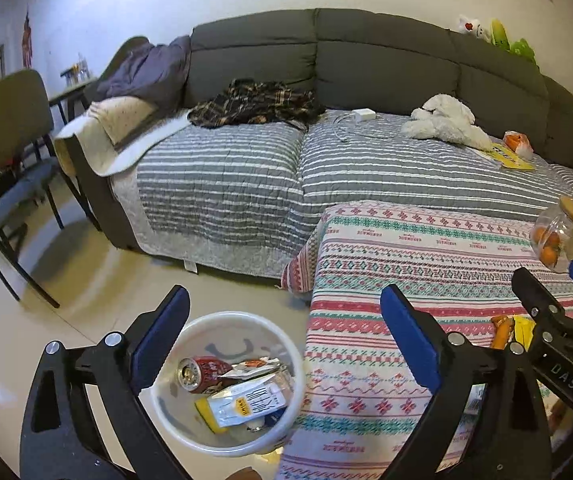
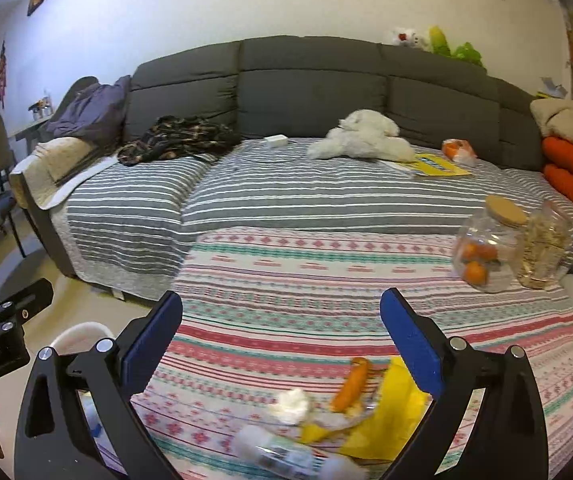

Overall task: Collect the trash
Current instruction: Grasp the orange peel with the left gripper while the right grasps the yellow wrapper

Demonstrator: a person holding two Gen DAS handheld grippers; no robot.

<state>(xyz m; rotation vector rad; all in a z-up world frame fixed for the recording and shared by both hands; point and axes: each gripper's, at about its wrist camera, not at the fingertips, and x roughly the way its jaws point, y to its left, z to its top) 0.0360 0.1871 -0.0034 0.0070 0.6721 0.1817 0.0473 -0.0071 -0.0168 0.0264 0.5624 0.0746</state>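
A: Left camera?
B: Left gripper (image 1: 284,314) gapes wide and empty above the white bin (image 1: 228,380) on the floor; a can (image 1: 202,372) and wrappers lie inside.

A: Right camera?
B: Right gripper (image 2: 280,318) spread wide, empty; orange peel (image 2: 350,386), tissue (image 2: 292,404) and yellow wrapper (image 2: 390,416) lie on the patterned cloth (image 2: 306,280).

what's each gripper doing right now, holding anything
Left gripper: open, holding nothing, above the white bin.
Right gripper: open, holding nothing, over the trash on the patterned cloth.
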